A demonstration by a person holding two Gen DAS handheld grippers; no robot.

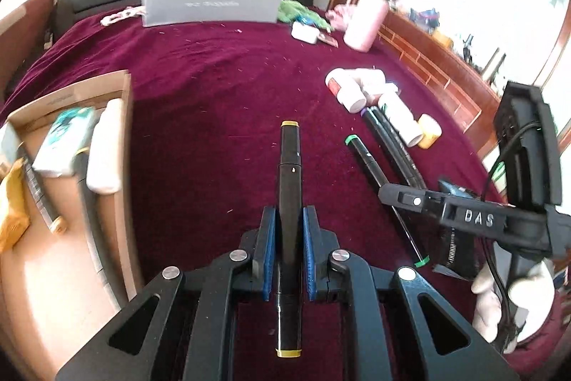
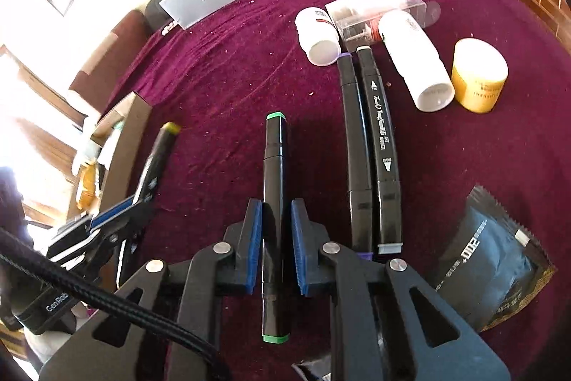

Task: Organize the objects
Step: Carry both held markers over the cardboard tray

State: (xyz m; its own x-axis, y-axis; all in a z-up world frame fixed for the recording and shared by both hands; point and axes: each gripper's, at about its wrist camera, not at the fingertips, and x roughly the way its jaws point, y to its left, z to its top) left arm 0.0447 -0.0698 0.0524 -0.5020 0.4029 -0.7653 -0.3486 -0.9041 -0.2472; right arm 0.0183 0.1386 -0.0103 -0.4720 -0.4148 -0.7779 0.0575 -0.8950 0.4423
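A: Left gripper (image 1: 288,249), all black, blue ribbed pads (image 1: 267,256), round silver screws (image 1: 238,255)

B: Right gripper (image 2: 276,247) matches it, with a braided black cable (image 2: 117,304) alongside. From the left wrist view it reads "DAS" in white, and there's a white glove (image 1: 514,295) below

Four black markers (image 2: 383,145), three white bottles (image 2: 415,59), one yellow jar (image 2: 478,77), one cardboard box (image 1: 123,138)

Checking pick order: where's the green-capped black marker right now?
Between the right gripper pads, the green-capped black marker sits left of two black markers lying on the maroon cloth.
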